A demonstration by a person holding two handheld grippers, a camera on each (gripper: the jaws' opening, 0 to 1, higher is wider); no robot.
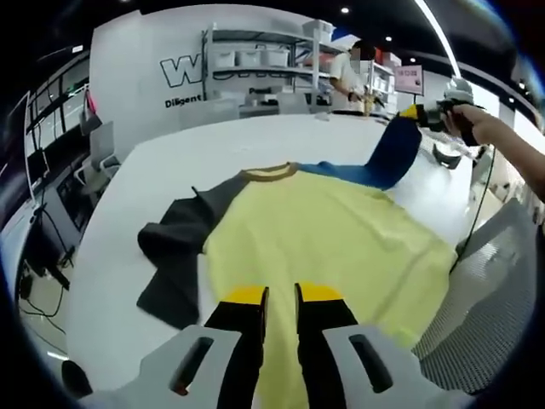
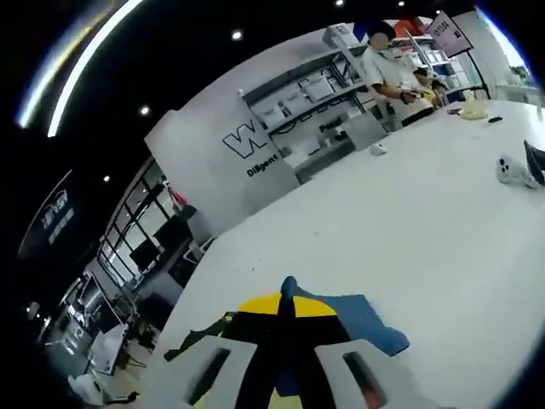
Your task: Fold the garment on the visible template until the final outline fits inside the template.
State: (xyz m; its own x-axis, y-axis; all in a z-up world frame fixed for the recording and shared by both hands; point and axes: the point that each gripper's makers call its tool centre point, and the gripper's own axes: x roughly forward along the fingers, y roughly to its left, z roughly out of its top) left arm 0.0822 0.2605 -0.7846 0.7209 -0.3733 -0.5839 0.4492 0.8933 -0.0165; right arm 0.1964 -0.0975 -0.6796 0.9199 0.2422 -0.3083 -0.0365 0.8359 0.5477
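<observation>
Your shirt (image 1: 324, 247) lies spread on the white table (image 1: 196, 162), yellow body in the middle, collar pointing away from you, dark sleeve (image 1: 174, 247) out flat to one side. The blue sleeve (image 1: 393, 153) is lifted off the table, because your right gripper (image 2: 288, 311) has its jaws pressed together on the blue cloth; in the left gripper view you can see that gripper held up in a hand (image 1: 485, 123) with the sleeve hanging from it.

Your left gripper (image 1: 281, 298) hovers over the near edge of the yellow body with its jaws a little apart and nothing between them that I can make out.

I cannot make out a template outline under the shirt from here, so you would be judging the fold line by eye. That looks like the main risk: fold the blue sleeve across too shallow and the outline may stay too wide.

Watch the pull as well. The body is not pinned, so carrying the sleeve over with tension would likely drag the whole shirt sideways or wrinkle the yellow panel. A thin pinch on the cloth could also slip mid-fold and drop the sleeve bunched
</observation>
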